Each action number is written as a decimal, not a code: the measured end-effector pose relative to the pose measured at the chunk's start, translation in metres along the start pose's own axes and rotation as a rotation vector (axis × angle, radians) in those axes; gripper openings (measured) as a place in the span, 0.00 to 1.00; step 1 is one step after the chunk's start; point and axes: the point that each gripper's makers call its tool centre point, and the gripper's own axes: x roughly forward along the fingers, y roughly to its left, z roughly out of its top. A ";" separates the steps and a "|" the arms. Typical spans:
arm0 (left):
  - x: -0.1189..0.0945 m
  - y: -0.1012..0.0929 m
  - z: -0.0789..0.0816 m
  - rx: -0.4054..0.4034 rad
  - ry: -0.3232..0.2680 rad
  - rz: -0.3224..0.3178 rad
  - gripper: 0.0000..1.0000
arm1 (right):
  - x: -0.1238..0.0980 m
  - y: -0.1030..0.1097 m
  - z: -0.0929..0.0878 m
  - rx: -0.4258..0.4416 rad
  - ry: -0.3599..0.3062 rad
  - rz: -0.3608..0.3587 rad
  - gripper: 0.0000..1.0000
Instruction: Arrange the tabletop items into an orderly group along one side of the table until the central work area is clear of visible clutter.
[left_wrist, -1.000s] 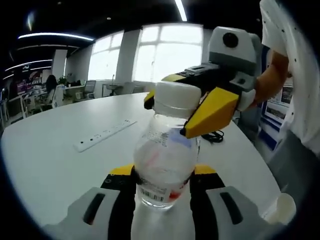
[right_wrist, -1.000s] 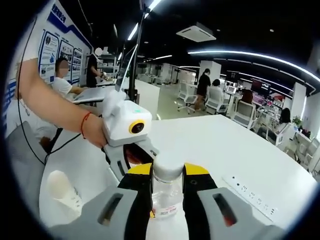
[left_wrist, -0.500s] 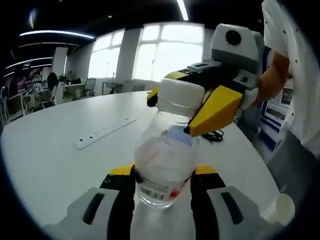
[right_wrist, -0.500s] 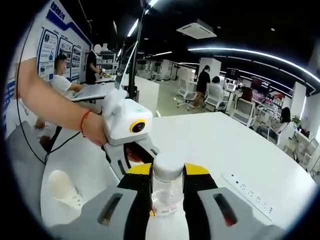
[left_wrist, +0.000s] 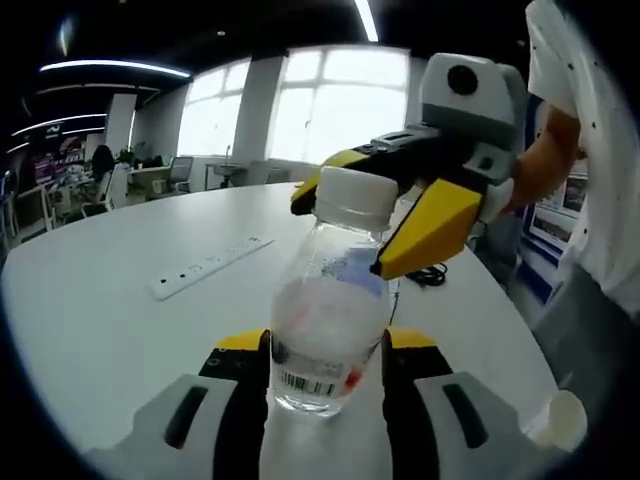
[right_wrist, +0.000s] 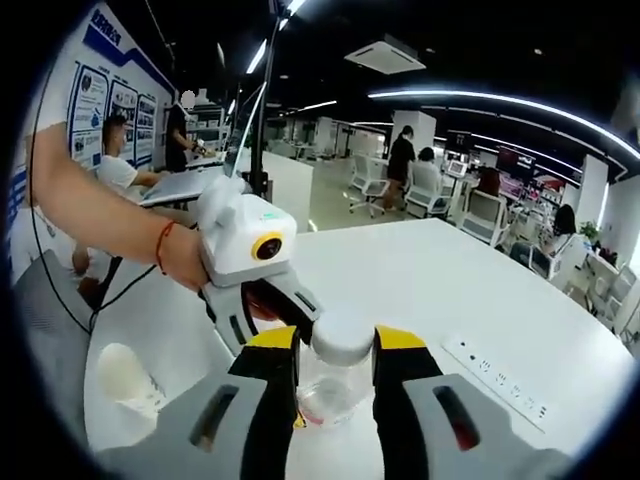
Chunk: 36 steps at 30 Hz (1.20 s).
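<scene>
Both grippers on one clear bottle above the white table

Left gripper (left_wrist: 325, 360) pinches the bottle (left_wrist: 325, 320) low on its body, by the barcode label, yellow-edged jaws pressed vs. both sides; bottle stands roughly upright, tilted a bit. Right gripper (left_wrist: 385, 215) comes in from the right w/ its yellow jaws closed around the white cap (left_wrist: 352, 198). In right gripper view the cap (right_wrist: 340, 338) sits between the right gripper's (right_wrist: 335, 350) jaws, left gripper (right_wrist: 262, 310) behind it. Power strip (left_wrist: 205, 270) lies well apart on the table (left_wrist: 90, 330); paper cup (right_wrist: 125, 375) on its side near the table edge
</scene>
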 end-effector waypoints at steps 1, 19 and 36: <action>0.000 0.000 0.000 -0.004 0.000 0.001 0.44 | 0.000 -0.001 0.000 0.003 -0.001 -0.002 0.27; -0.004 0.003 0.005 -0.006 -0.005 0.011 0.48 | -0.001 -0.003 0.001 0.010 0.000 -0.005 0.25; -0.010 0.002 0.005 -0.059 0.000 0.025 0.54 | -0.006 -0.010 0.003 0.036 -0.011 -0.014 0.31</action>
